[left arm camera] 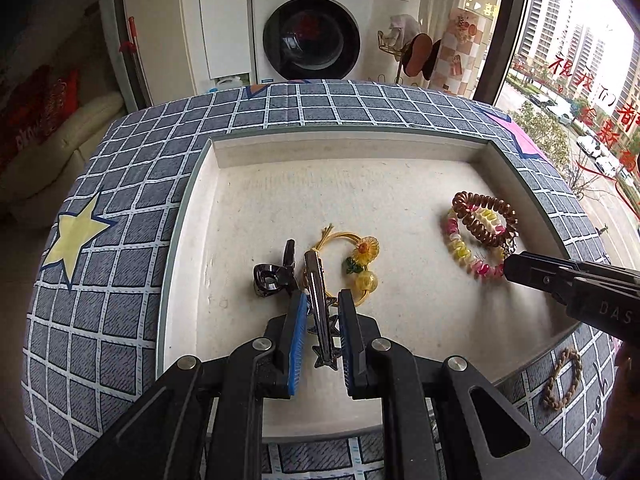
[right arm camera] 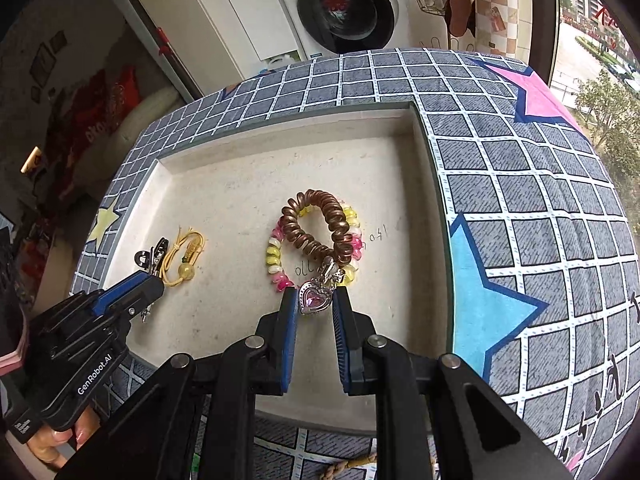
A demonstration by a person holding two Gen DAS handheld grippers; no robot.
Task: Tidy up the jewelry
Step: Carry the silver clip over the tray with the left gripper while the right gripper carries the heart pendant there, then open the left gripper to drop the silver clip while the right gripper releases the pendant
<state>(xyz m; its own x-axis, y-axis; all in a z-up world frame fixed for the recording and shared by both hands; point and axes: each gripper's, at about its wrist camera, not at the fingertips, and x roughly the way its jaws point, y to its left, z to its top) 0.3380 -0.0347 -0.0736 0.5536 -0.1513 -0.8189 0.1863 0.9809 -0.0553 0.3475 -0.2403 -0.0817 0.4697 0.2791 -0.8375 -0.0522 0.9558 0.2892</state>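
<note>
A white tray (left arm camera: 280, 200) sits on the checked cloth. In the left wrist view my left gripper (left arm camera: 323, 312) is open, its jaws on either side of a dark star hair clip (left arm camera: 320, 308) that lies in the tray. Beside it lie a black claw clip (left arm camera: 274, 276) and a yellow flower hair tie (left arm camera: 358, 264). In the right wrist view my right gripper (right arm camera: 315, 306) is open around a pink heart pendant (right arm camera: 314, 298). The pendant hangs from a brown spiral tie (right arm camera: 320, 224) resting on a pink-and-yellow beaded bracelet (right arm camera: 276, 260).
A braided brown bracelet (left arm camera: 562, 380) lies on the cloth outside the tray's near right corner. The table (right arm camera: 520, 184) has a checked cloth with stars. A washing machine (left arm camera: 312, 24) stands behind the table, a window to the right.
</note>
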